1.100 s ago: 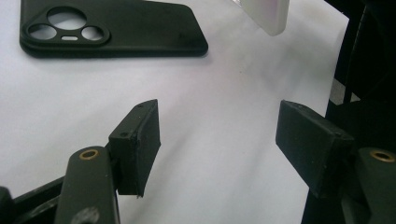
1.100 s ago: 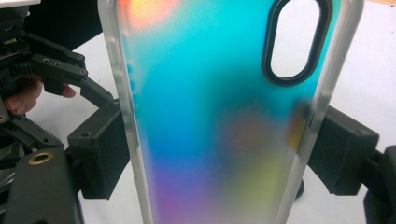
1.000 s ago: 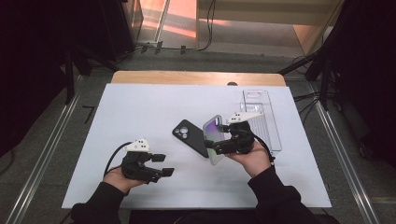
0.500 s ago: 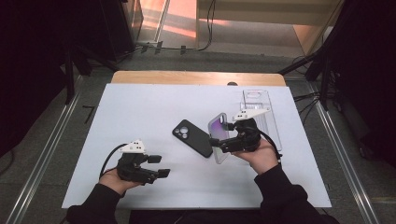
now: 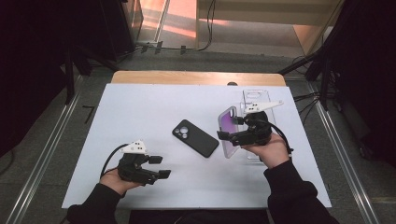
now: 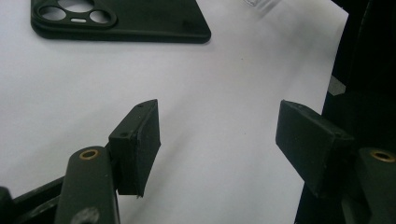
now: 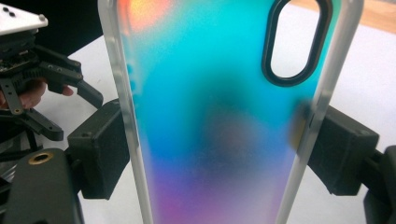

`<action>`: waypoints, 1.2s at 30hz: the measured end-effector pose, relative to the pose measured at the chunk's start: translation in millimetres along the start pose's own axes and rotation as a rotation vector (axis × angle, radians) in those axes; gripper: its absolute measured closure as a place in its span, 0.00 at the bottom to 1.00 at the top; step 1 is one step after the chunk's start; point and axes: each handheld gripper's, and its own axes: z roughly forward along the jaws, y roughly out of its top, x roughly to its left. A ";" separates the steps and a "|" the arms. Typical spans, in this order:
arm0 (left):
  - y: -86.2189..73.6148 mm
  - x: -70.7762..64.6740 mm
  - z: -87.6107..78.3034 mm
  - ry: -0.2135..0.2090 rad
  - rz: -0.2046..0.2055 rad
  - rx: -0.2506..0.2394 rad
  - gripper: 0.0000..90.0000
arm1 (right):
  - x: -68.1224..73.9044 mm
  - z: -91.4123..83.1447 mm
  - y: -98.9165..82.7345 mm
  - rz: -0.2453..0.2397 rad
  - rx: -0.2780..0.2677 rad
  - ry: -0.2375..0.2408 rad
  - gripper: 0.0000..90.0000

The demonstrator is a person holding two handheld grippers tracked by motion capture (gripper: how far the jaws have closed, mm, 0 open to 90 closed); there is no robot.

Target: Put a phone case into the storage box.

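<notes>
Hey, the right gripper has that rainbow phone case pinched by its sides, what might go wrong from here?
1. The right gripper clamps the iridescent case only by its thin side rims, so it may bow or pop free.
2. Swinging it down could knock the black case or the clear case lying nearby.
3. The left gripper is open, so nothing backs up a slip.

White table (image 5: 140,112): black phone case (image 5: 195,138) flat mid-table; clear case (image 5: 255,97) far right.
</notes>
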 end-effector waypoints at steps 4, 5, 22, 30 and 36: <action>-0.2 0.2 0.0 0.001 0.000 0.000 0.34 | -8.0 -11.2 4.6 0.022 -0.020 -0.034 0.17; -0.2 0.5 -0.2 0.000 0.000 0.001 0.34 | -9.4 -13.5 5.6 0.026 -0.024 -0.041 0.17; -0.7 2.1 -0.3 0.002 -0.010 -0.001 0.34 | -34.9 -35.3 15.0 0.107 -0.091 -0.192 0.17; -0.6 2.1 -0.6 0.001 -0.011 -0.004 0.34 | -47.8 -41.4 16.7 0.120 -0.114 -0.264 0.17; -0.4 1.8 -0.6 0.002 -0.009 -0.006 0.34 | -62.1 -46.0 15.0 0.152 -0.141 -0.305 0.17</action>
